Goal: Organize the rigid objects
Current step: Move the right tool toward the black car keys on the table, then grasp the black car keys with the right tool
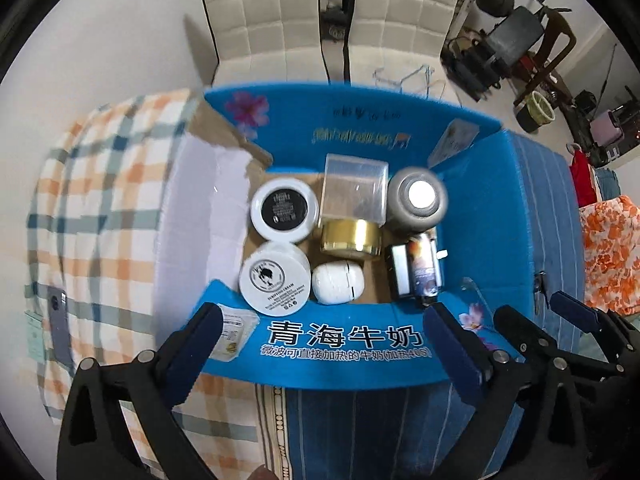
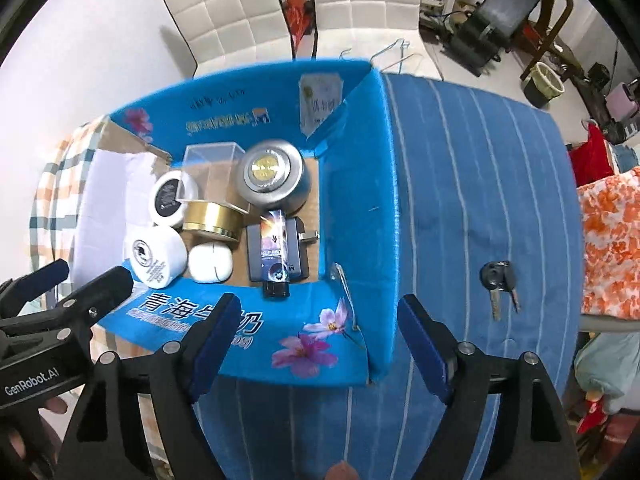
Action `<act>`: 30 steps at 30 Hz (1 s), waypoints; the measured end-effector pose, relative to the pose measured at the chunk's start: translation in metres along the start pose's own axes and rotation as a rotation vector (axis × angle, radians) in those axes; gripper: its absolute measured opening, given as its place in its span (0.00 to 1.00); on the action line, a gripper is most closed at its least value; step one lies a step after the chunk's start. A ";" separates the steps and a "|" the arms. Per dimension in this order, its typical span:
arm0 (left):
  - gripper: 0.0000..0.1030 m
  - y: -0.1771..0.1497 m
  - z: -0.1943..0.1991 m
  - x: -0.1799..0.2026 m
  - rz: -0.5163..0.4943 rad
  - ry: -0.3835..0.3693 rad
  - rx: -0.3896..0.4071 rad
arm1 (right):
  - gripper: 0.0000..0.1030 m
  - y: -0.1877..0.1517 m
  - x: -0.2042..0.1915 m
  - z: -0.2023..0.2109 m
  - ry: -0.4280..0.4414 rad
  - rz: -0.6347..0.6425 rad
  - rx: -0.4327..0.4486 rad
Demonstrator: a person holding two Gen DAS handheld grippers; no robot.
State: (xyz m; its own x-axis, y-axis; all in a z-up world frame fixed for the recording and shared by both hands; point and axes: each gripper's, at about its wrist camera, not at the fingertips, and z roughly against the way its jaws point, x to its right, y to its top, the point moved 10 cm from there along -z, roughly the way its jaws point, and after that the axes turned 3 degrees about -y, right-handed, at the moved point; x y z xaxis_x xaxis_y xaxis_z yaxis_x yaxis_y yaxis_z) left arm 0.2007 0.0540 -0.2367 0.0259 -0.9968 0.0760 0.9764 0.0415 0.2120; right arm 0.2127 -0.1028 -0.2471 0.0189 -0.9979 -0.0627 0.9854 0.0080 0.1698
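Left wrist view showed both grippers, left gripper (image 1: 320, 332) and right gripper (image 2: 316, 332), spread wide and empty above the near edge of the blue box (image 1: 480, 208), jars (image 1: 276, 276) packed inside, keys (image 2: 498, 280) apparently next, on open striped cloth (image 2: 480, 160).

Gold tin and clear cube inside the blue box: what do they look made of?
The gold tin looks like polished metal: mirror-like banded reflections on its side. The clear cube looks like rigid transparent plastic, possibly acrylic: see-through walls, sharp glossy edges.
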 end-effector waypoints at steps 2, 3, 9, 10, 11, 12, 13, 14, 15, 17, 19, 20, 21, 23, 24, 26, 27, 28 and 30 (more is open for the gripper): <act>1.00 0.002 0.014 0.002 0.001 -0.001 0.024 | 0.80 0.000 0.001 0.016 0.012 -0.004 0.022; 1.00 0.002 0.021 0.002 0.003 0.003 0.035 | 0.80 0.000 0.001 0.025 0.016 -0.002 0.035; 1.00 0.003 0.049 0.002 0.008 0.014 0.085 | 0.80 -0.004 0.002 0.061 0.047 0.005 0.090; 1.00 0.002 0.051 0.002 0.008 0.013 0.091 | 0.80 -0.004 0.003 0.066 0.052 0.004 0.097; 1.00 0.002 0.053 0.003 0.009 0.011 0.096 | 0.80 -0.004 0.004 0.070 0.054 0.002 0.103; 1.00 0.003 0.057 0.005 0.007 0.007 0.101 | 0.80 -0.004 0.005 0.074 0.057 -0.001 0.112; 1.00 0.002 0.058 0.007 0.005 0.008 0.105 | 0.80 -0.003 0.006 0.076 0.060 -0.004 0.116; 1.00 0.003 0.060 0.009 0.001 0.008 0.109 | 0.80 -0.003 0.009 0.080 0.062 -0.007 0.119; 1.00 0.004 0.061 0.012 -0.003 0.006 0.113 | 0.80 -0.003 0.012 0.083 0.063 -0.011 0.122; 1.00 0.004 0.062 0.018 -0.011 0.002 0.115 | 0.80 -0.003 0.019 0.085 0.063 -0.023 0.126; 1.00 0.006 0.059 0.027 -0.022 -0.004 0.116 | 0.81 -0.004 0.029 0.083 0.064 -0.045 0.118; 1.00 0.007 0.055 0.033 -0.031 -0.003 0.113 | 0.81 -0.005 0.037 0.079 0.058 -0.061 0.112; 1.00 0.007 0.051 0.037 -0.036 -0.003 0.109 | 0.81 -0.006 0.047 0.073 0.048 -0.079 0.101; 1.00 0.009 0.038 0.050 -0.044 -0.003 0.102 | 0.81 -0.009 0.070 0.058 0.026 -0.127 0.075; 1.00 0.010 0.031 0.056 -0.046 -0.004 0.101 | 0.81 -0.010 0.080 0.052 0.017 -0.146 0.065; 1.00 0.009 0.013 0.074 -0.061 -0.018 0.082 | 0.81 -0.013 0.114 0.032 -0.009 -0.215 0.026; 1.00 0.008 0.000 0.087 -0.071 -0.031 0.065 | 0.81 -0.015 0.128 0.024 -0.017 -0.241 0.012; 1.00 0.008 -0.010 0.096 -0.076 -0.040 0.052 | 0.81 -0.017 0.143 0.015 -0.030 -0.268 -0.006; 1.00 0.006 -0.030 0.112 -0.078 -0.054 0.029 | 0.81 -0.019 0.176 -0.007 -0.052 -0.321 -0.035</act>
State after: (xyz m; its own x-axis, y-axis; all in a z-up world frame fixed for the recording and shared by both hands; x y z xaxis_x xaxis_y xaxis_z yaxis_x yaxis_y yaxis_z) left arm 0.2161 -0.0596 -0.2557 -0.0622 -0.9919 0.1108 0.9684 -0.0331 0.2471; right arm 0.1982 -0.2780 -0.2680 -0.3016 -0.9517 -0.0575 0.9449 -0.3064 0.1151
